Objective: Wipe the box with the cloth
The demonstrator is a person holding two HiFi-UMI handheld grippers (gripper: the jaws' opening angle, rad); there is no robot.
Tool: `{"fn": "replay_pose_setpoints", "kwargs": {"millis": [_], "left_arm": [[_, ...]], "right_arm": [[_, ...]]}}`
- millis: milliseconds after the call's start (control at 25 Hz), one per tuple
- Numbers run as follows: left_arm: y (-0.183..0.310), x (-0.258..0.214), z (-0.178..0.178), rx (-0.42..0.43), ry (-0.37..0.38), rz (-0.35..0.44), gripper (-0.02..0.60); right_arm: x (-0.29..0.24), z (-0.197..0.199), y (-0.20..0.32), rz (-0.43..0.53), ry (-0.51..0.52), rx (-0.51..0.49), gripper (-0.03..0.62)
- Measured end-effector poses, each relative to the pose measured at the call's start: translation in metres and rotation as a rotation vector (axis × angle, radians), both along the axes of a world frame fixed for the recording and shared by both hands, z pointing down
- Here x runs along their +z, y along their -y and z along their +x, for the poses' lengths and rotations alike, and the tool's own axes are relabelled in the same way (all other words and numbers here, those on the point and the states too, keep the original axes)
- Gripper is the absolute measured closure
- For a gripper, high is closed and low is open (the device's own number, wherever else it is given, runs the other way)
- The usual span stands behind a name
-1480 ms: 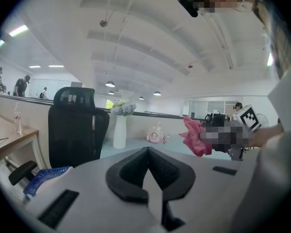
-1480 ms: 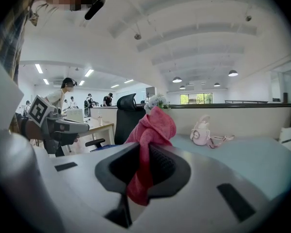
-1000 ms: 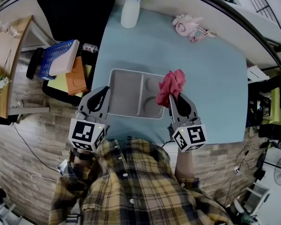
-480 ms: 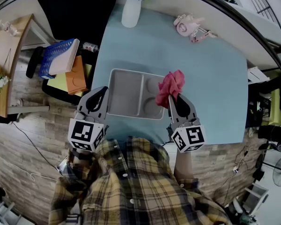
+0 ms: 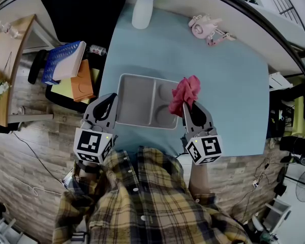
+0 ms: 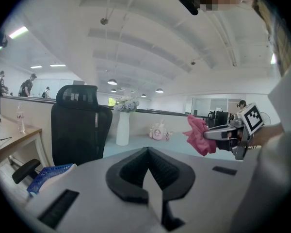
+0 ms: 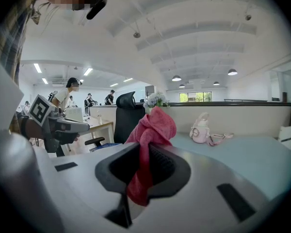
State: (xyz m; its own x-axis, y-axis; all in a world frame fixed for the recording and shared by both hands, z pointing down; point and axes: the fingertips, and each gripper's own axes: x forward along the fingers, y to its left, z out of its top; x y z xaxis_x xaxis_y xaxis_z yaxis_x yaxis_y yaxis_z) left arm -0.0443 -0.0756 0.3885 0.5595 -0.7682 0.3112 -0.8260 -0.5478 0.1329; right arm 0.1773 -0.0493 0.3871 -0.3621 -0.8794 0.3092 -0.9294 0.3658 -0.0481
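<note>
**Item 1. Box (image 5: pixel 134 101).** Grey, shallow, with one large compartment and smaller ones at its right end. It lay on the light blue table (image 5: pixel 223 85), toward the near edge and the person's left. All compartments showed bare.

**Item 2. Cloth (image 5: pixel 186 92).** Pink-red and bunched. It stood at 3 o'clock of the box, over the box's right rim in the head view. Whether it touched the box could not be told. One tail hung down between the jaws that held it.

**Item 3. Right gripper (image 5: pixel 189 108).** Its jaws were clamped on the cloth, which rose in a crumpled tuft past the fingertips. It sat at 4 o'clock of the box.

**Item 4. Left gripper (image 5: pixel 110 100).** Its jaws were pressed together with nothing between them. It sat at 8 o'clock of the box, beside the left rim. Contact with the box could not be made out.

**Item 5. Vase (image 5: pixel 141 13).** White, holding pale flowers, upright at 12 o'clock of the box, at the table's far edge.

**Item 6. Pink bottle (image 5: pixel 202 26).** It had a strap and lay at 1 o'clock of the box, well apart from it.

**Item 7. Office chair (image 5: pixel 73 9).** Black, off the table at 11 o'clock.

**Item 8. Stack of books (image 5: pixel 66 67).** Blue, orange and yellow, off the table at 9 o'clock of the box.

**Item 9. Plaid shirt (image 5: pixel 142 202).** Worn by the person, at 6 o'clock.
</note>
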Motion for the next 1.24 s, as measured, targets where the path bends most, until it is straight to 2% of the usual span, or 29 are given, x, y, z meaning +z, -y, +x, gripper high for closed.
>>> {"fn": "replay_pose_setpoints", "kwargs": {"millis": [440, 1240], "left_arm": [[0.0, 0.0013, 0.0003, 0.002, 0.007, -0.001, 0.591], [-0.0074, 0.0025, 0.001, 0.001, 0.008, -0.002, 0.591]], "right_arm": [[0.0056, 0.0008, 0.0, -0.032, -0.01, 0.001, 0.542], [0.0072, 0.0008, -0.0081, -0.036, -0.017, -0.002, 0.542]]}}
